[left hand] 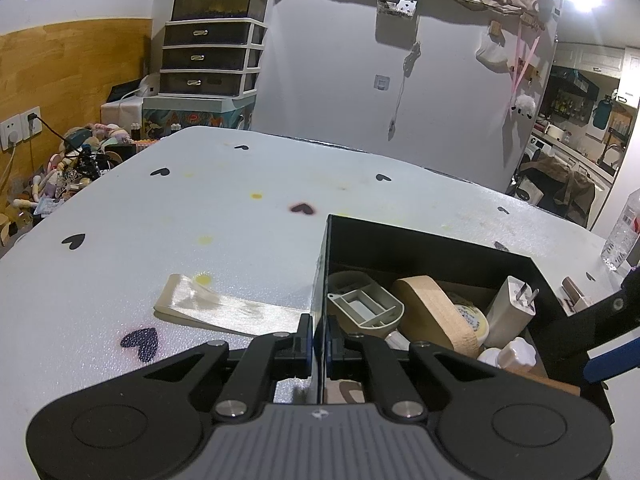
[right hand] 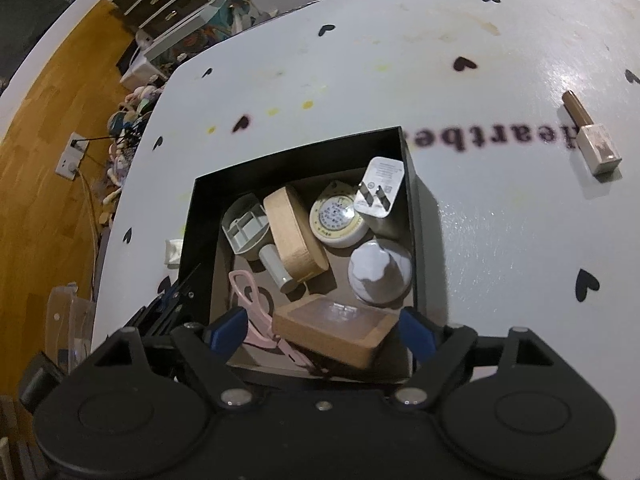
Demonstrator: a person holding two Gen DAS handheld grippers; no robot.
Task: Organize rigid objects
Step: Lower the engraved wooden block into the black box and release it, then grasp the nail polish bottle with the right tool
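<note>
A black box (right hand: 304, 144) sits on the white table and holds several rigid items: a grey plastic holder (right hand: 244, 228), an oval cork piece (right hand: 294, 232), a round tin (right hand: 338, 220), a white charger plug (right hand: 382, 192), a white knob-lidded jar (right hand: 378, 272), pink scissors (right hand: 250, 300) and a flat cork-framed case (right hand: 332, 328). My left gripper (left hand: 319, 340) is shut on the box's left wall (left hand: 320, 280). My right gripper (right hand: 320, 330) is open above the box, its blue fingertips (right hand: 228, 330) on either side of the cork-framed case, which lies free.
A glossy cream strip (left hand: 224, 308) lies on the table left of the box. A brown and beige nail-polish bottle (right hand: 592, 140) lies to the box's right. A clear water bottle (left hand: 624, 232) stands at the far right. Clutter and drawers (left hand: 208, 56) stand beyond the table.
</note>
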